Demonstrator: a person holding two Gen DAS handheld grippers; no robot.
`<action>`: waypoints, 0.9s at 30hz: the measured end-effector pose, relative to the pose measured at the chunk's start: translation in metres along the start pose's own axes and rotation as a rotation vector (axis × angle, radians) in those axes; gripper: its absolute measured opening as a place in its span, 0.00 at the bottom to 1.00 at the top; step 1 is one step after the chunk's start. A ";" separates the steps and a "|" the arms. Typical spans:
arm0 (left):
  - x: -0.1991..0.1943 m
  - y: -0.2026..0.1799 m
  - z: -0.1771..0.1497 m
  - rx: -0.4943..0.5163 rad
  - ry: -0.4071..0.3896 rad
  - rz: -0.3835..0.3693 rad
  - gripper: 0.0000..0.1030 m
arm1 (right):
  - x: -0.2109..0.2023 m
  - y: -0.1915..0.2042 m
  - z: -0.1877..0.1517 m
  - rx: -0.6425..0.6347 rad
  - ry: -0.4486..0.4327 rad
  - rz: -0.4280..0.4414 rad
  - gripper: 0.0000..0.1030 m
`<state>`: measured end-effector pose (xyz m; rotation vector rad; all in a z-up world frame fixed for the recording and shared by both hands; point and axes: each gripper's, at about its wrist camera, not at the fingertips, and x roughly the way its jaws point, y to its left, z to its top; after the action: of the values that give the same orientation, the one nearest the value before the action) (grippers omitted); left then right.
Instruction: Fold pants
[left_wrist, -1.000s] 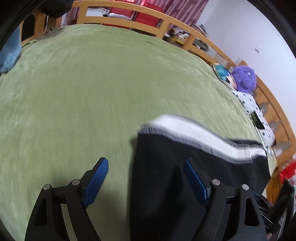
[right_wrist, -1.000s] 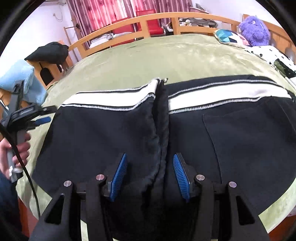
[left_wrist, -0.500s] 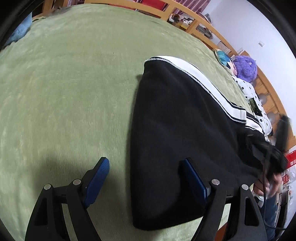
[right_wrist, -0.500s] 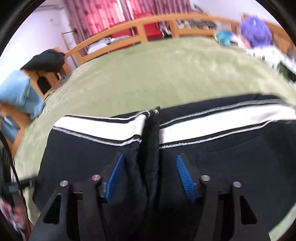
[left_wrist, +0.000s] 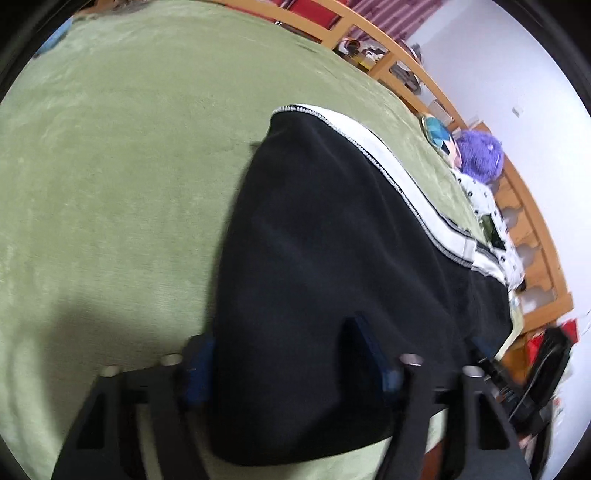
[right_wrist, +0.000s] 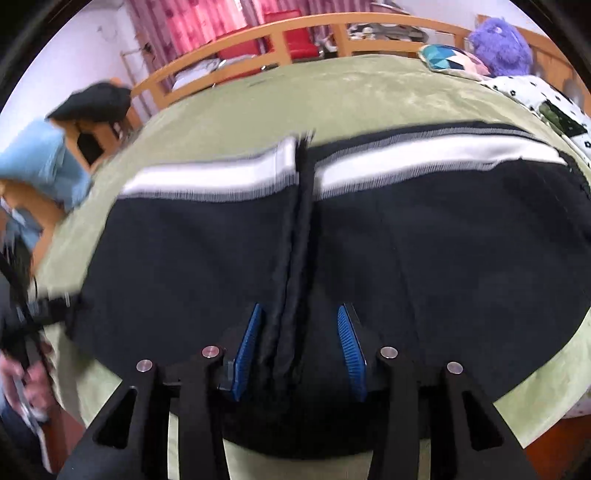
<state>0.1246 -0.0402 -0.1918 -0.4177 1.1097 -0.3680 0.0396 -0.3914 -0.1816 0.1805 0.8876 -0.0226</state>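
Note:
Black pants (left_wrist: 332, 240) with a white side stripe lie flat on the green bedspread (left_wrist: 110, 166). My left gripper (left_wrist: 286, 363) hangs low over the near left edge of the pants. Its jaws are closing, with that black edge between them and the pads not pressing it. In the right wrist view the pants (right_wrist: 424, 258) fill the middle, and a raised ridge of black cloth (right_wrist: 291, 280) runs toward me. My right gripper (right_wrist: 301, 343) straddles this ridge; its jaws are opening and a gap shows on each side. A hand (right_wrist: 33, 376) appears at the left edge.
A wooden bed rail (right_wrist: 332, 33) curves around the far side. A purple plush toy (right_wrist: 498, 44), a patterned cushion (right_wrist: 447, 59) and a white dotted cloth (right_wrist: 535, 96) lie at the far right. Blue cloth (right_wrist: 40, 158) and a black garment (right_wrist: 96, 103) sit at the left.
The left gripper has moved from the waistband corner down over the pants' near edge, and its jaws have narrowed. The right gripper's view shifted; the ridge stays between its jaws.

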 end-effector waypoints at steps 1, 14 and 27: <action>0.003 -0.003 0.002 -0.004 -0.004 0.007 0.53 | 0.002 0.000 -0.001 0.010 -0.008 -0.004 0.42; -0.090 -0.158 0.043 0.279 -0.193 -0.098 0.17 | -0.076 -0.091 0.006 0.129 -0.117 -0.171 0.49; 0.011 -0.445 0.002 0.603 -0.199 -0.299 0.17 | -0.179 -0.250 -0.095 0.492 -0.114 -0.406 0.49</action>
<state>0.0968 -0.4297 0.0221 -0.0774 0.6946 -0.8762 -0.1706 -0.6316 -0.1389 0.4498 0.7801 -0.6277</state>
